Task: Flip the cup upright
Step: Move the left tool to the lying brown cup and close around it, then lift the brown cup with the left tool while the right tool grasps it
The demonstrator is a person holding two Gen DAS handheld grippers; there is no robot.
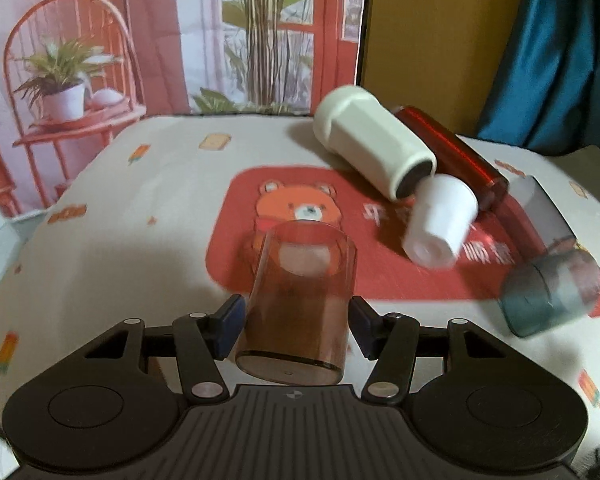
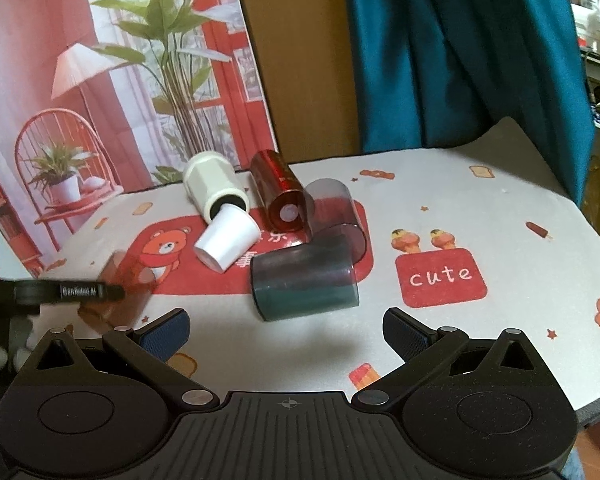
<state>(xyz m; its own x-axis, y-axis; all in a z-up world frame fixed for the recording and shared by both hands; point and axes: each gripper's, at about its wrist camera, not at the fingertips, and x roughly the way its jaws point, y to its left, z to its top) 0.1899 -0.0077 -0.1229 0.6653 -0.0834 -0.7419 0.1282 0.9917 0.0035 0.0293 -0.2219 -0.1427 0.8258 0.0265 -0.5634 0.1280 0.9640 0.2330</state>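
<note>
The left gripper (image 1: 296, 324) is seen pinched on the amber cup (image 1: 296, 308), its blue pads (image 1: 229, 326) pressed against the cup's sides at nine and three o'clock. The cup is carried with its closed base toward the camera at six o'clock and its open mouth pointing away toward twelve, so it is not yet upright. Whether it is lifted clear of the tablecloth (image 1: 120, 208) cannot be told from the left wrist view.

The right gripper (image 2: 286, 334) is held spread wide with nothing between its fingers, hovering above the cloth; the dark teal cup (image 2: 304, 282) lies on its side at twelve o'clock, just ahead of it.

Further off, a heap of tipped cups is seen: the cream cup (image 2: 216, 188) at eleven o'clock, the small white cup (image 2: 228, 240) touching its mouth, the red cup (image 2: 280, 196) beside it, and a smoky clear cup (image 2: 336, 216) behind the teal one.

The step in hand is judged to be the turning of the grasped amber cup. A wrist rotation is called for next, so the base is brought down and the mouth up, before the cup is set on a bare patch of cloth, away from the heap at one o'clock.
</note>
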